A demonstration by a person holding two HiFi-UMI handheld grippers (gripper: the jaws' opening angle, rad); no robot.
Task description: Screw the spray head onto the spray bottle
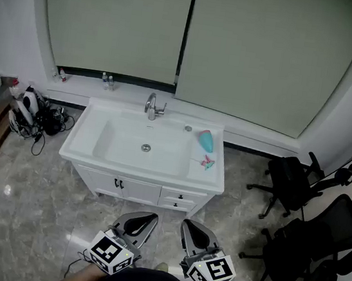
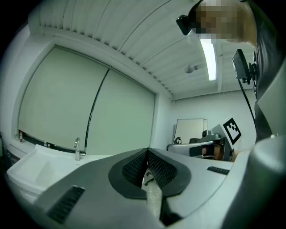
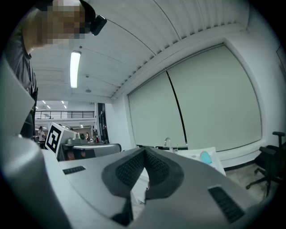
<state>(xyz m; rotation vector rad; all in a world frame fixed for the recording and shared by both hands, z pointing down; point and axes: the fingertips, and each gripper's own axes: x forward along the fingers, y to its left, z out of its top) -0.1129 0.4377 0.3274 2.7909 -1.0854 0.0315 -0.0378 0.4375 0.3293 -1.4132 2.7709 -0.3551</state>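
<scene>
Head view: the task is not yet begun, and the step in hand is the approach. The left gripper [image 1: 144, 216] and right gripper [image 1: 191, 226] are held low in front of the person, side by side, well apart from the white sink [image 1: 77, 149]. The teal spray bottle [image 1: 206, 140] lies on its side on the sink's right ledge. Its long axis runs roughly from the wall side toward the front edge, and the narrower end seems to face the front. The small pink-and-teal spray head [image 1: 206, 163] lies just beside it, nearer the front edge; which way it points is too small to tell. 2 or more office chairs [image 1: 293, 182] stand off to the right.

Left gripper view: the jaws are together with nothing between them. The sink [image 2: 27, 165] and its tap [image 2: 78, 150] sit ahead to the left, and the right gripper's marker cube [image 2: 231, 129] shows alongside.

Right gripper view: this gripper [image 3: 145, 156] also has its jaws pressed together and empty. The spray bottle [image 3: 205, 157] shows as a teal patch on the ledge ahead.

The next move likely calls for stepping up to the sink, spreading both pairs of jaws, taking the bottle in 1 gripper and standing it up, then lifting the head with the other.
</scene>
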